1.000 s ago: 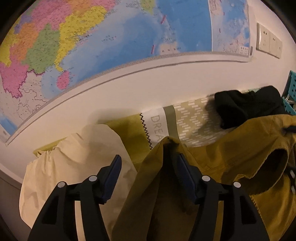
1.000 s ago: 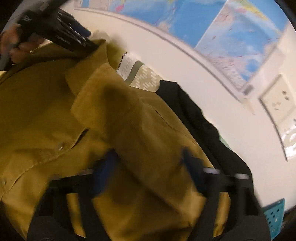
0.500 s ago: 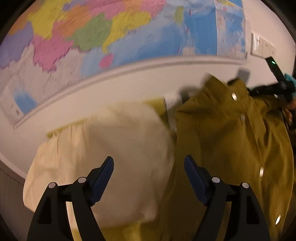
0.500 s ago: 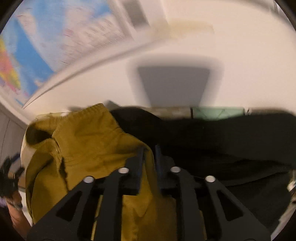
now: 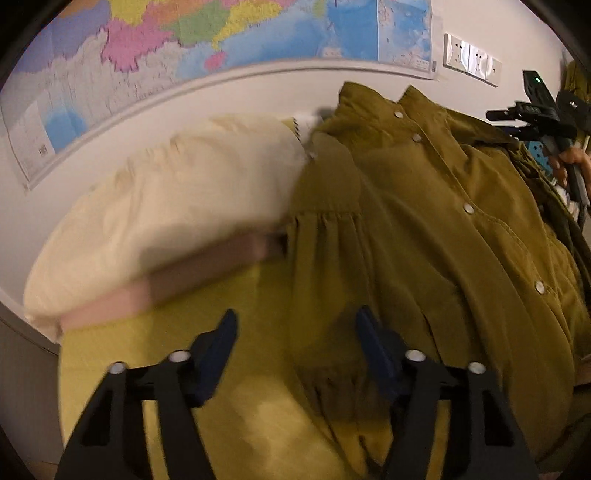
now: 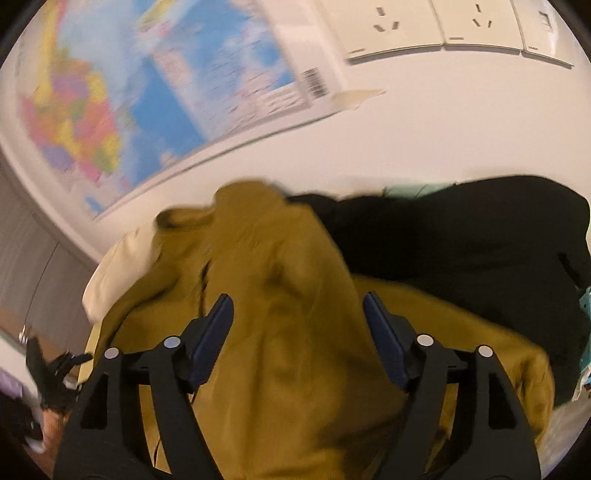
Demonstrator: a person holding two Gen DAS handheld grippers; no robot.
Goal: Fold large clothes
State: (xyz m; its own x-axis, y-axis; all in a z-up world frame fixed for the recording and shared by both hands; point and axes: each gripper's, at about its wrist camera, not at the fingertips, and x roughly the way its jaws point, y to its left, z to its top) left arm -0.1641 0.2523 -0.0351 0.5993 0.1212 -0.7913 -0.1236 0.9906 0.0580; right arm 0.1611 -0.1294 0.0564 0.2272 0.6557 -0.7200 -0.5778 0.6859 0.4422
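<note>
Two views. Left wrist: left tool [image 5: 295, 343] was closing, pads apart, over the jacket [image 5: 424, 229] hem, nothing gripped. Jacket lay spread, snaps up, beside a cream garment [image 5: 177, 199] under the wall map [image 5: 221, 33]. Right wrist: right tool [image 6: 298, 325] was opening, jacket fabric between the pads but unclamped; black garment [image 6: 461, 236] just behind it.

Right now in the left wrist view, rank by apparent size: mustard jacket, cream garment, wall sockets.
1. mustard jacket, largest
2. cream garment
3. wall sockets, smallest, though farthest from the camera
</note>
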